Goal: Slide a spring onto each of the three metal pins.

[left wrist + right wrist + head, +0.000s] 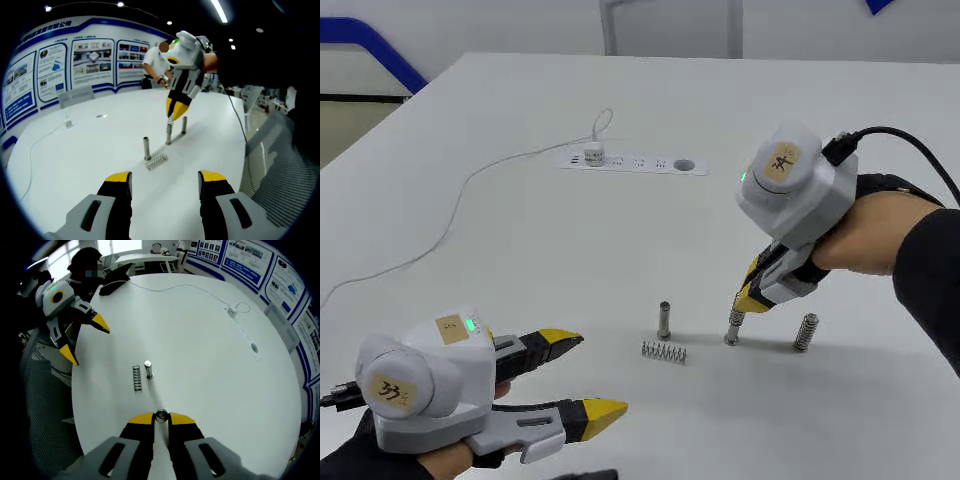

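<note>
Left gripper [585, 375] sits closest, low by the near edge of the worktop [520, 230]. Its jaws are wide and hold nothing. The worktop is big and white, and most of it is bare. That leaves lots of room on the left and toward the far edge.

The right gripper [744, 300] hangs over the middle pin [731, 337]. Its jaws are pinched narrow on a spring [737, 318] that sits around the top of that pin. A power strip [632, 162] with a cord [450, 215] lies near the far edge, well apart from the work.

Three pins stand in a row, closer to the near edge. The right pin [806, 332] already has a spring on it. The middle one looks half done, as its spring does not seem to be all the way down. The left pin [664, 320] is bare. The last spring [664, 351] lies flat just beside it.

So one looks done, one is under way, and one is left.
</note>
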